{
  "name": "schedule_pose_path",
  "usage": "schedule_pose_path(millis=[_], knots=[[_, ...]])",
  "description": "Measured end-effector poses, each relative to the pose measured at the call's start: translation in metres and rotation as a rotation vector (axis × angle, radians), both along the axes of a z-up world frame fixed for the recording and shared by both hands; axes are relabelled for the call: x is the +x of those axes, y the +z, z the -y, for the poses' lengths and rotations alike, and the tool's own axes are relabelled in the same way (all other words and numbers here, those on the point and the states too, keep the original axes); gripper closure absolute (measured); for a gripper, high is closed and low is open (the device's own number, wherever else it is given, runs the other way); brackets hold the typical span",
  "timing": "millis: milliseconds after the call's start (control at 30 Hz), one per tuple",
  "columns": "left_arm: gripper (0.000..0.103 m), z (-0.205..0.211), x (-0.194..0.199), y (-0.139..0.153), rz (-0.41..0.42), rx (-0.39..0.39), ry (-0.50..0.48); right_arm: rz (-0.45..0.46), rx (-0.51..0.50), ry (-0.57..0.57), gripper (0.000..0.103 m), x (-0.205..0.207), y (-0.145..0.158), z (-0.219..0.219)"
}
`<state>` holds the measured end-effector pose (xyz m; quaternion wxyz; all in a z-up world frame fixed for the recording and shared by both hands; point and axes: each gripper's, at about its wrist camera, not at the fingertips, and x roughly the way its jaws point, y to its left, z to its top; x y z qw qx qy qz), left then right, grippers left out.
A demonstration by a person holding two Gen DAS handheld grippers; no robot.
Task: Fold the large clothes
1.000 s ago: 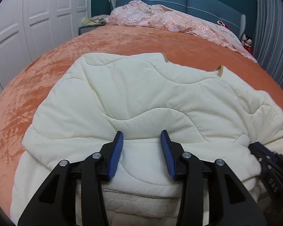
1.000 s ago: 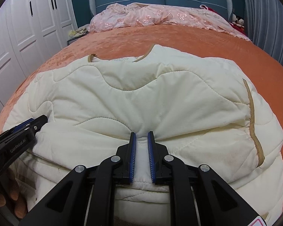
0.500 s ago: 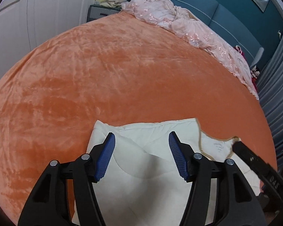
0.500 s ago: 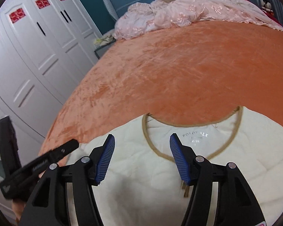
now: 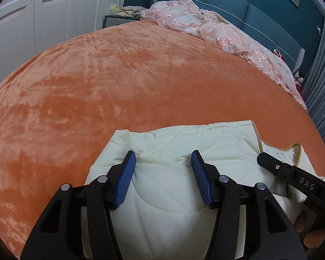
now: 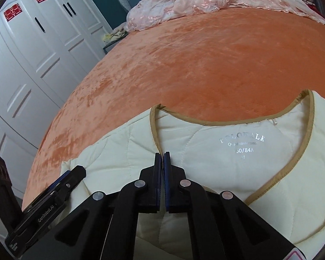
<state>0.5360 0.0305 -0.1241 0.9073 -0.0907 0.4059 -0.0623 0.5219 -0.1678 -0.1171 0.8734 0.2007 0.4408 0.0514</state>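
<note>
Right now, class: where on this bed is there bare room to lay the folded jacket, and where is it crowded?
Free: the orange bedspread between the cream jacket and the pink lace cover, and its left side toward the white wardrobe. Crowded: the near edge, where the jacket, the left tongs and the right tongs sit, and the headboard end under the lace cover.

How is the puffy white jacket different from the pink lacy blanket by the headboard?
The cream jacket is plain and quilted with tan trim; the pink blanket is lacy with flower patterns. The jacket lies fairly flat at the near end; the blanket is bunched up at the far end. Both are soft cloth on the orange bedspread.
</note>
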Motion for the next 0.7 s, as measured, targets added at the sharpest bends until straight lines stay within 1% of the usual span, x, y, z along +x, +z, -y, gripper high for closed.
schedule_pose_path(millis=[67,333,400,467,500,533,567,600,633,700], knots=[[0.051,0.005,-0.001,-0.001,0.009,0.032,0.001,-0.004,-0.021,-0.007,0.102,0.001,-0.004,-0.002],[0.051,0.011,0.002,-0.007,0.02,0.095,0.01,-0.026,-0.059,-0.02,0.103,0.006,-0.015,-0.005],[0.051,0.013,0.003,-0.008,0.018,0.11,0.013,-0.026,-0.035,-0.023,0.103,0.006,-0.015,-0.001],[0.051,0.015,0.003,-0.007,0.013,0.127,0.015,-0.007,0.008,-0.033,0.103,0.001,-0.011,0.005],[0.05,0.016,0.004,-0.006,0.007,0.135,0.015,0.006,0.015,-0.062,0.098,-0.005,-0.004,0.011],[0.05,0.016,0.005,-0.004,-0.003,0.138,0.012,0.031,0.006,-0.114,0.091,-0.014,0.007,0.019],[0.049,0.016,0.006,0.0,-0.018,0.138,0.004,0.076,0.017,-0.165,0.088,-0.028,0.02,0.033],[0.049,0.015,0.006,0.007,-0.027,0.138,0.001,0.104,0.042,-0.202,0.088,-0.041,0.03,0.048],[0.049,0.015,0.002,0.017,-0.018,0.14,0.0,0.116,0.067,-0.24,0.088,-0.054,0.038,0.068],[0.048,0.021,-0.013,0.045,0.045,0.116,-0.041,0.122,0.095,-0.305,0.088,-0.077,0.05,0.111]])
